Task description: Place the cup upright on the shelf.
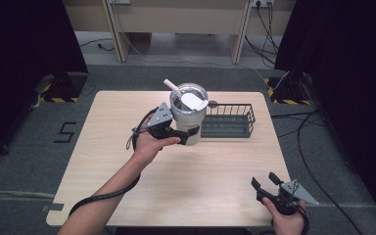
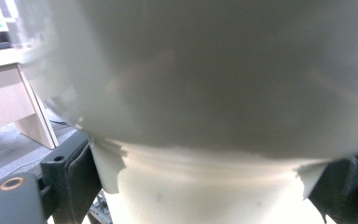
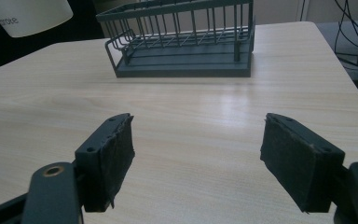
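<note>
A pale grey tumbler (image 1: pixel 188 116) with a white straw (image 1: pixel 171 87) and a lid (image 1: pixel 194 102) is held off the table (image 1: pixel 176 186), left of the wire basket. My left gripper (image 1: pixel 192 133) is shut on its lower body from the near-left side. In the left gripper view the tumbler (image 2: pixel 214 93) is very close and blurred, and the jaws of the left gripper (image 2: pixel 209 186) press on its narrower base from both sides. My right gripper (image 1: pixel 264 180) stands open near the table's front right corner. The right gripper (image 3: pixel 198 158) has nothing between its pads, and the tumbler's base (image 3: pixel 28 16) hangs at the top left of that view.
A dark wire basket (image 1: pixel 227 120) (image 3: pixel 182 42) stands on the table at the back right, just beside the tumbler. Cables lie on the floor to the right, and black curtains flank both sides.
</note>
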{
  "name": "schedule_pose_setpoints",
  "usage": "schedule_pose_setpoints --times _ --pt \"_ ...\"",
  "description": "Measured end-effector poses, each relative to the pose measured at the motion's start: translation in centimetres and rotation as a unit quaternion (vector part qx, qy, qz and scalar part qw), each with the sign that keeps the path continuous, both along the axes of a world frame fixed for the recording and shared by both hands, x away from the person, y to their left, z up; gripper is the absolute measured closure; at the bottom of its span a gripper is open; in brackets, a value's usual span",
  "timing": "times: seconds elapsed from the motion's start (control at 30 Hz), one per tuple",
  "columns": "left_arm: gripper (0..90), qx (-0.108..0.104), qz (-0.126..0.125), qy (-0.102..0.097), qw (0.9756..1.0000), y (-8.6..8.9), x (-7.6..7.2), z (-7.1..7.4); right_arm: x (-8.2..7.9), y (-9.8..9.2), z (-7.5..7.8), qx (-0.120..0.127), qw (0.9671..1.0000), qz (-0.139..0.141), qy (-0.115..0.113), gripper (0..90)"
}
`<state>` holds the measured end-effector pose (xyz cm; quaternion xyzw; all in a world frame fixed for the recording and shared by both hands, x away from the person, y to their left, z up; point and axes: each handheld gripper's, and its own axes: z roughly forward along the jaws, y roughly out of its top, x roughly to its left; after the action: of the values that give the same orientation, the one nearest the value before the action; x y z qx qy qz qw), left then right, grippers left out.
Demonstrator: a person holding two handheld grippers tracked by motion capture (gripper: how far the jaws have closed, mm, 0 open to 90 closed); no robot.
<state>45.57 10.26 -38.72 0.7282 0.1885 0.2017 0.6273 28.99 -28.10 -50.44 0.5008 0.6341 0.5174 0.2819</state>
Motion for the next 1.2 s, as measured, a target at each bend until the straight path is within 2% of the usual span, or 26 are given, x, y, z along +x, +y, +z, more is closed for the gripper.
schedule_pose_setpoints --times 0.7,1.2 --pt "10.5 -0.005 -0.008 -0.001 1.0000 -2.7 2.0 1.1 0.0 -0.1 -0.1 0.002 1.0000 0.001 0.001 25.5" --pt "10.5 -0.010 -0.003 0.003 0.9999 -4.2 3.8 1.6 0.1 0.0 -0.2 0.004 1.0000 0.000 0.002 25.6"
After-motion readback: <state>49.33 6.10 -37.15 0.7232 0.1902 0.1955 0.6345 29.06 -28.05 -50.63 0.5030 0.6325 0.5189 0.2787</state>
